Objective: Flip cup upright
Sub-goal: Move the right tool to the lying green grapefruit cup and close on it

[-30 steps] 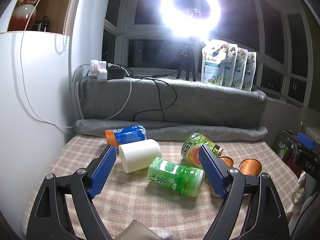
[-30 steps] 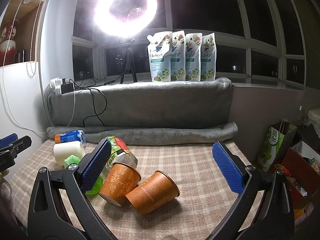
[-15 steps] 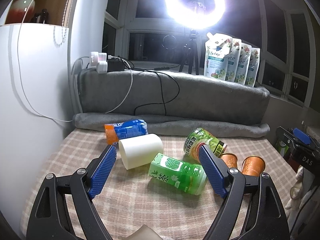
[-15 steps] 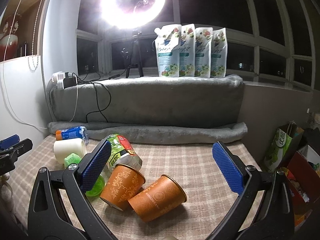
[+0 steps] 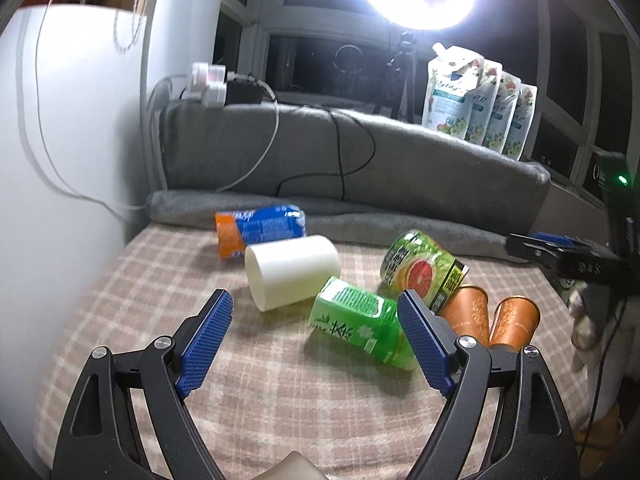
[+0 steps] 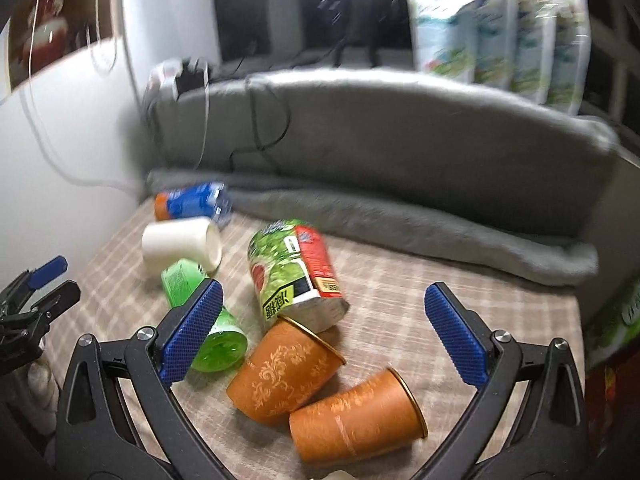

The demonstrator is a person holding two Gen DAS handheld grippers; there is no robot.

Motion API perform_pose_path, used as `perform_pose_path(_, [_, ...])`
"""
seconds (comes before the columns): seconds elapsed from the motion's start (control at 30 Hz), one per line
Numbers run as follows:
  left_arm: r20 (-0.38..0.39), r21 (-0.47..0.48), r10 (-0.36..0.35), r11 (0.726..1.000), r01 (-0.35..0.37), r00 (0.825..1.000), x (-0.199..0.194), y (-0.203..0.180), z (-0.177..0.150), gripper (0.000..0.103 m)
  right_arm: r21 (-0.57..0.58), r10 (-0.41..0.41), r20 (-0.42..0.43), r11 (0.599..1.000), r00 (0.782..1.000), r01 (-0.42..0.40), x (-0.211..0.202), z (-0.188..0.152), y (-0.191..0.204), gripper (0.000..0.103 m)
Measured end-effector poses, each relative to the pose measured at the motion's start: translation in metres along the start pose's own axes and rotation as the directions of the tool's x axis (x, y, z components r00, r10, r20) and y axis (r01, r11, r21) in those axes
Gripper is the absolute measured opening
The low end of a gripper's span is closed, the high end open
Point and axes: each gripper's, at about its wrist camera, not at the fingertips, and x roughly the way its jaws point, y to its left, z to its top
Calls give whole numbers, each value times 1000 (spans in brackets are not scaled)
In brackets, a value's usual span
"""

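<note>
Right gripper [image 6: 324, 336] dipped toward 2 orange cups [image 6: 286, 374]; rims visible only there.

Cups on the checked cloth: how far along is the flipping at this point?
Nothing looks done: both orange cups and the white cup lie on their sides. In hand: nothing. The right gripper is open, aimed down over the orange pair; the left gripper is open, facing the white cup and the green bottle. Grasping, righting and setting down are all left.
</note>
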Motion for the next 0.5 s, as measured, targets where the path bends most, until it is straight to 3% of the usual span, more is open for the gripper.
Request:
perform_pose_path(0.13, [-29, -17, 1, 1000, -1, 1000, 3, 7, -6, 84, -20, 62, -140, 998, 988, -65, 40, 13, 1, 103])
perform_pose_path(0.3, [-51, -28, 12, 1000, -14, 999, 5, 15, -10, 84, -44, 146, -289, 985, 946, -166, 86, 23, 12, 103])
perform_pose_path(0.5, [-62, -55, 31, 998, -35, 998, 7, 26, -11, 84, -120, 131, -418, 973, 899, -197, 130, 28, 33, 103])
